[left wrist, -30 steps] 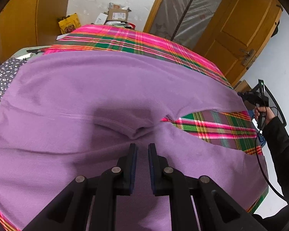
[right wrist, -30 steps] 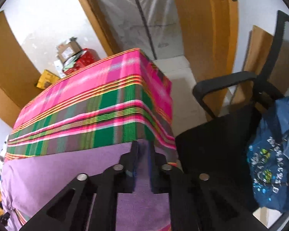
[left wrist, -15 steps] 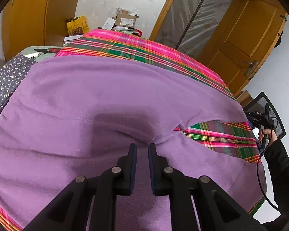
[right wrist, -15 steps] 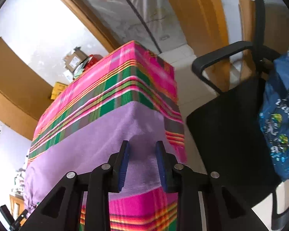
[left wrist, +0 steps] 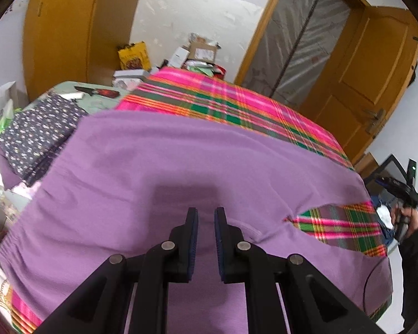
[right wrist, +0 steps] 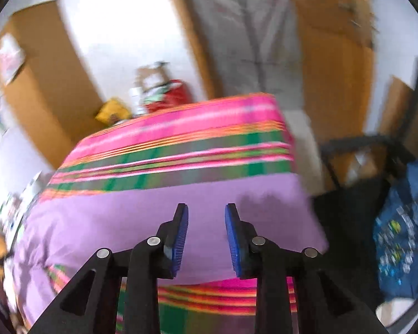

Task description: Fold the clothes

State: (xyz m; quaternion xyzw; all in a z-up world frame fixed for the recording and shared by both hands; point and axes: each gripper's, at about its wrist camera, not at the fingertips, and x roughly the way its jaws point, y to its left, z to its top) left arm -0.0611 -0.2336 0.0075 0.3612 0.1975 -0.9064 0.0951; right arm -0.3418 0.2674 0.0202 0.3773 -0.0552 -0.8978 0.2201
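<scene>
Releasing: right gripper (right wrist: 206,235) off purple garment (left wrist: 181,167), jaws parted wider than a second ago, empty. Left gripper (left wrist: 206,239) narrowly parted, empty above spread cloth on plaid tablecloth (left wrist: 237,103). Fold laid; next fold due.

White walls (left wrist: 197,14), w/ orange-brown wooden doors (left wrist: 376,78) and a plastic-sheeted doorway (left wrist: 301,47) between frames. Bench under a pink/green plaid cloth (left wrist: 223,103); boxes (left wrist: 200,53) piled at its far end. Black chair (right wrist: 356,194) on the right.
</scene>
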